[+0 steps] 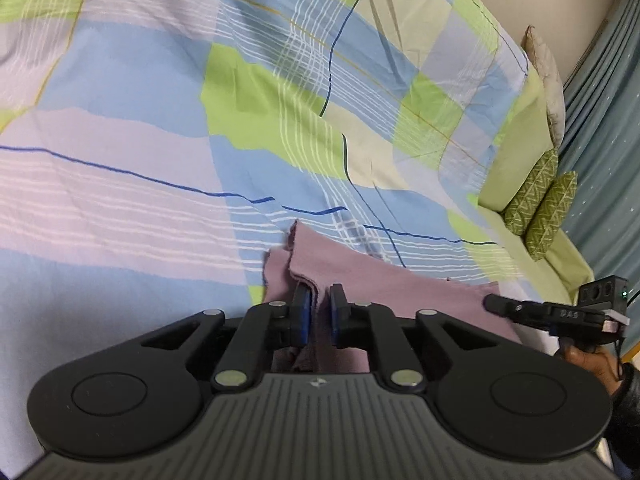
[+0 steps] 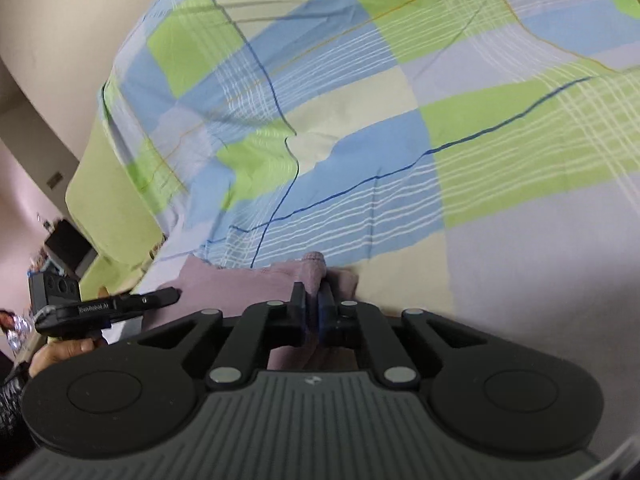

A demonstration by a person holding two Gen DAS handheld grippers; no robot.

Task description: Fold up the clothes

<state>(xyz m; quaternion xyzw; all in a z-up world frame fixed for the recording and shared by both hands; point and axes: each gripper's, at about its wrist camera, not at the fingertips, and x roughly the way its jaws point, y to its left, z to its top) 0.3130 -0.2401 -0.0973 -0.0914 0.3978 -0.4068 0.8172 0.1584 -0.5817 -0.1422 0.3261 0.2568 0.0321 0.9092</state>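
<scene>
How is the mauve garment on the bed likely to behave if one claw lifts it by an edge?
The mauve garment would probably droop, not hold shape: its edge already puckers between the right claw pads. It looks thin and light, lying nearly flat on the checked bedspread. It seems unlikely to slip, since the cloth bunches where it is pinched.
</scene>
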